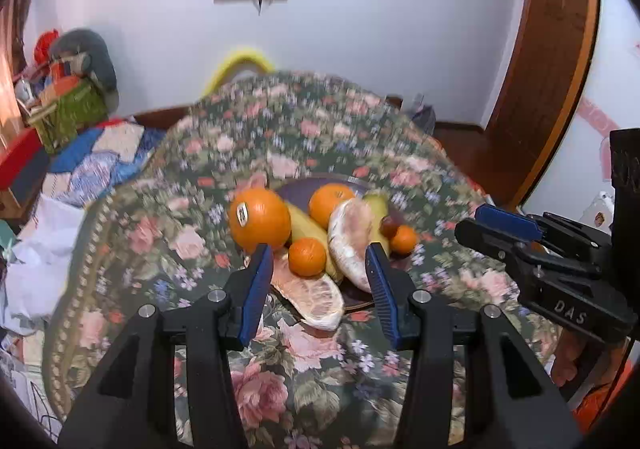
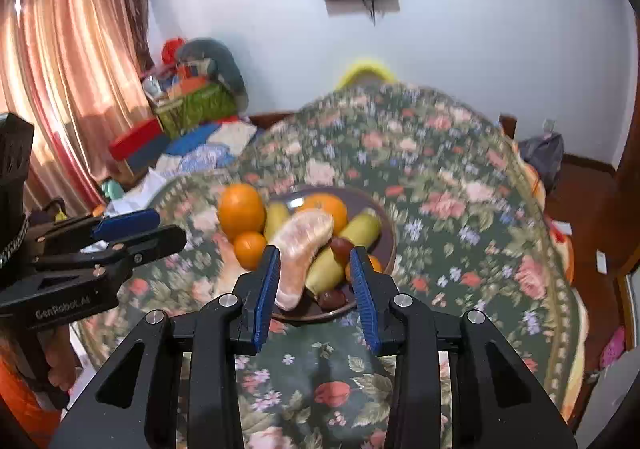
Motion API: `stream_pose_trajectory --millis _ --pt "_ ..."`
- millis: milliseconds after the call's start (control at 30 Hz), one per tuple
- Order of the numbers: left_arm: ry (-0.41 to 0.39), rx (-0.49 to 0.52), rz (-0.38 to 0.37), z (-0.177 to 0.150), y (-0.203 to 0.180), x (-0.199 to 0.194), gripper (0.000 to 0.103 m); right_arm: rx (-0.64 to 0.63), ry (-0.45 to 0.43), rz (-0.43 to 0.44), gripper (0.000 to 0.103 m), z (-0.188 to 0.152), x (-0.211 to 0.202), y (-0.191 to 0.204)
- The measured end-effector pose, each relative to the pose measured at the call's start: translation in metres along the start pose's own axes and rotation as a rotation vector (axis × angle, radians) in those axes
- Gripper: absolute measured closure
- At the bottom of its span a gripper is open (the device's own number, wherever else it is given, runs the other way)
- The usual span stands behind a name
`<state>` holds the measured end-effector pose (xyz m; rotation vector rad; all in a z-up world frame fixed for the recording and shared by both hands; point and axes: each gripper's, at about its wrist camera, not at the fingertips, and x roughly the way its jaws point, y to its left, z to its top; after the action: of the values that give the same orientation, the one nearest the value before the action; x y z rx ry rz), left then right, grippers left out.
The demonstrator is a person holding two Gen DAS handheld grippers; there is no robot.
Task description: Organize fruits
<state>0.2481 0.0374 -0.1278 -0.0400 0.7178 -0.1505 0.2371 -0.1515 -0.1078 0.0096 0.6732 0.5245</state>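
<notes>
A dark plate (image 1: 294, 188) on the floral cloth holds an orange (image 1: 330, 203), bananas (image 1: 306, 231), a peeled pomelo segment (image 1: 350, 239), mandarins (image 1: 307, 256) and a small dark red fruit (image 1: 388, 226). A big stickered orange (image 1: 260, 219) and a second pomelo segment (image 1: 316, 299) sit at the plate's left and near edge. My left gripper (image 1: 319, 249) hovers open in front of the pile, holding nothing. My right gripper (image 2: 315, 251) is also open and empty above the plate (image 2: 386, 221), with the pomelo segment (image 2: 304, 245) and a banana (image 2: 326, 269) behind its gap. The pictures are motion-blurred.
The table's floral cloth (image 1: 280, 377) runs well past the plate. Left of it lie patchwork bedding (image 1: 96, 165), white paper (image 1: 44, 249) and a green basket (image 1: 68, 117). A wooden door (image 1: 552, 61) stands at right. The other gripper (image 1: 470, 220) shows at the right edge.
</notes>
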Motion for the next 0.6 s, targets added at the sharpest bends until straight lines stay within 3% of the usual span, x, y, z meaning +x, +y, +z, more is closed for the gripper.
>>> stream_pose_trajectory --millis 233,500,600 --pt "-0.152 0.011 0.004 0.007 -0.019 -0.080 0.055 -0.012 -0.153 -0.011 0.070 0.015 -0.073 0.020" --pt "-0.360 0.030 0.027 0.002 -0.044 -0.178 0.040 -0.035 -0.338 -0.016 0.070 0.022 -0.157 0.044" --pt "-0.424 0.041 0.045 -0.004 -0.053 -0.206 0.035 -0.044 -0.399 -0.017 0.062 0.022 -0.182 0.052"
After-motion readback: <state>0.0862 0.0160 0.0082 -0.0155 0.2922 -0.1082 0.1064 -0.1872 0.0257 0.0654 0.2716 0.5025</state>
